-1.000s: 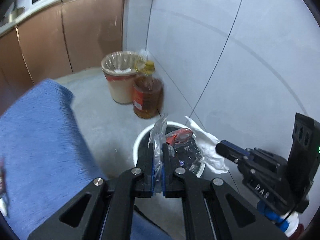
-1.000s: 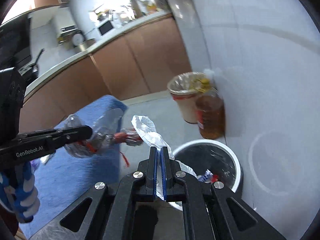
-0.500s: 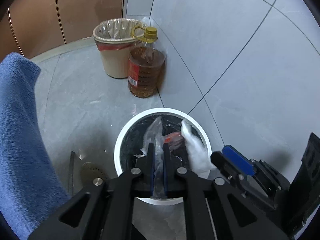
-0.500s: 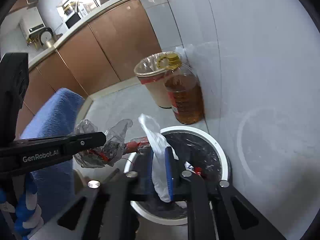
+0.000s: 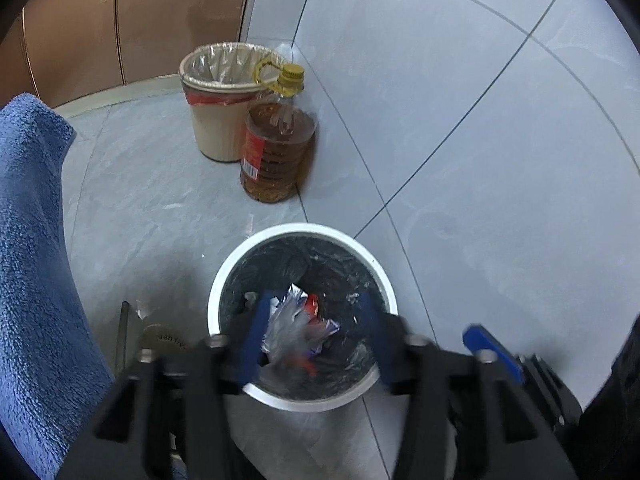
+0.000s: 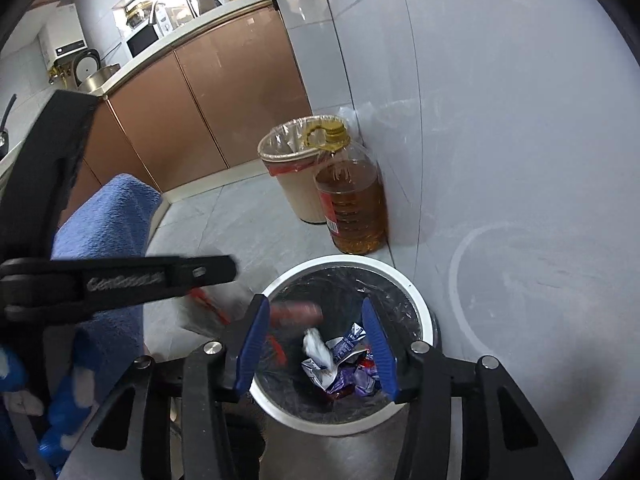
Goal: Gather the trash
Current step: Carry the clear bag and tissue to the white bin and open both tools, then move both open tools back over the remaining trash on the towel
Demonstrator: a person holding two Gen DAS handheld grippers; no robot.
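A white-rimmed trash bin with a black liner stands on the grey floor by the tiled wall; it also shows in the right wrist view. My left gripper is open just above the bin, and a blurred clear and red wrapper falls between its jaws. My right gripper is open over the bin too. White crumpled plastic and several wrappers lie inside. The left gripper's finger crosses the right wrist view, with a blurred red wrapper dropping below it.
A beige bin with a clear liner and a large oil bottle with a yellow cap stand against the wall behind the trash bin. A blue towel hangs at the left. Brown cabinets run behind.
Both grippers have opened over the trash bin. The clear and red wrapper has left the left gripper and the white plastic has left the right gripper, both dropping into the bin.
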